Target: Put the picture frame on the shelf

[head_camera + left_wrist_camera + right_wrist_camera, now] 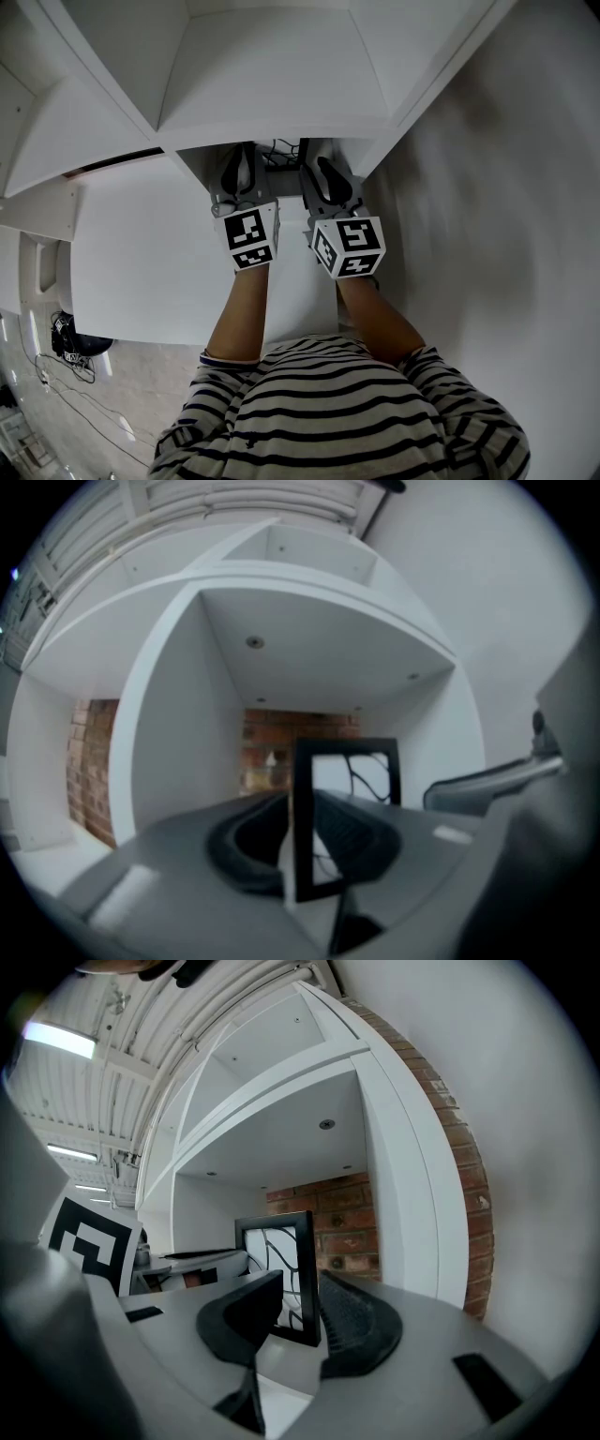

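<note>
Left gripper [300, 805] clamps our picture frame [361, 775] inside the shelf [178, 742], while we keep the right gripper [300, 1281] parted around its other edge.

Red brick wall [345, 1222], plain white wall [525, 187], ceiling strip light [58, 1040]

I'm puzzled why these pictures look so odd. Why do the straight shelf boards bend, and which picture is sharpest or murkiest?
Head view: evenly lit, but the wide lens makes the white shelf edges bow outward. Left gripper view: dim and soft, the jaws a grey blur, the picture frame hazy. Right gripper view: brighter and crisper, the picture frame sharp, with dark corners round the circular image.
</note>
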